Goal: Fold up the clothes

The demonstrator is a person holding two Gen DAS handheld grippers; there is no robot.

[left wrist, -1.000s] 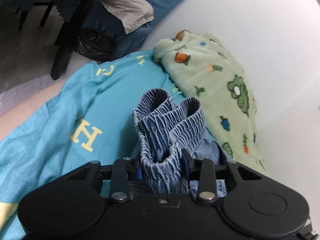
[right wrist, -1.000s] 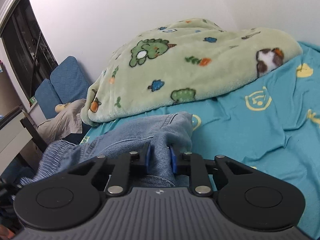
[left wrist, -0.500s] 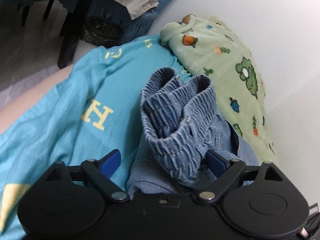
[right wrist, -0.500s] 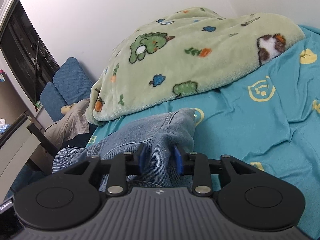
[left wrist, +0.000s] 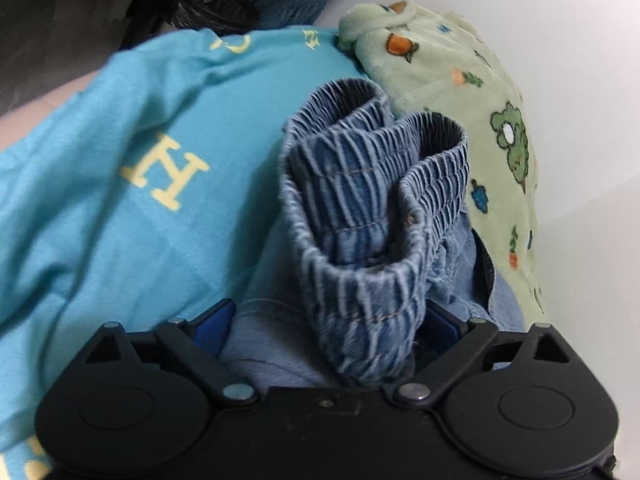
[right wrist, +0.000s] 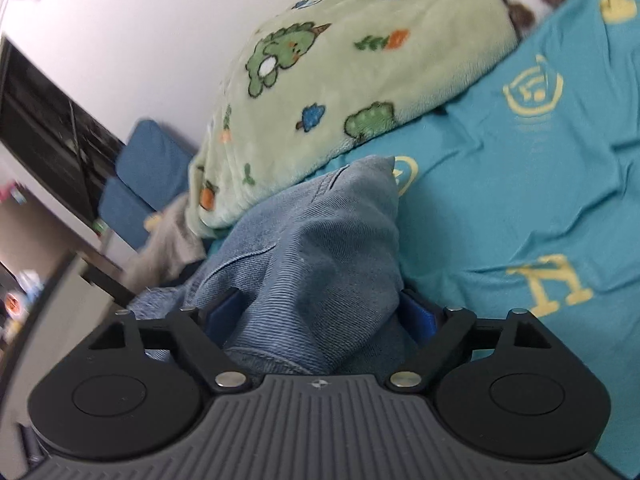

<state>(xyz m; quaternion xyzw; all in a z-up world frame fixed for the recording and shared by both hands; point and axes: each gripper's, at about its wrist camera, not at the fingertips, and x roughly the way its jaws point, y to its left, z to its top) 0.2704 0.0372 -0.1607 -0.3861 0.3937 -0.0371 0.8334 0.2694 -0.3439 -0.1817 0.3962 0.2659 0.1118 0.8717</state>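
Blue denim jeans lie bunched on the teal bed sheet (left wrist: 100, 240). In the left wrist view their ribbed elastic waistband (left wrist: 372, 184) stands up in a folded loop between the wide-spread jaws of my left gripper (left wrist: 328, 320), which is open; the left pad stands clear of the cloth. In the right wrist view a hump of smooth denim (right wrist: 320, 240) sits between the jaws of my right gripper (right wrist: 320, 312), which are opening and no longer pinch it. Both blue pads (right wrist: 418, 316) show at the sides of the cloth.
A pale green fleece blanket (left wrist: 460, 92) with cartoon animals lies along the white wall, right behind the jeans (right wrist: 340, 60). Beyond the bed's end stand a blue seat (right wrist: 148, 176) with beige cloth, a dark round bin (left wrist: 216, 0) and dark furniture legs on the floor.
Both grippers were shut on the denim and have spread wide, the left first, then the right. Both sank a little toward the bed and the jeans settled on the sheet.
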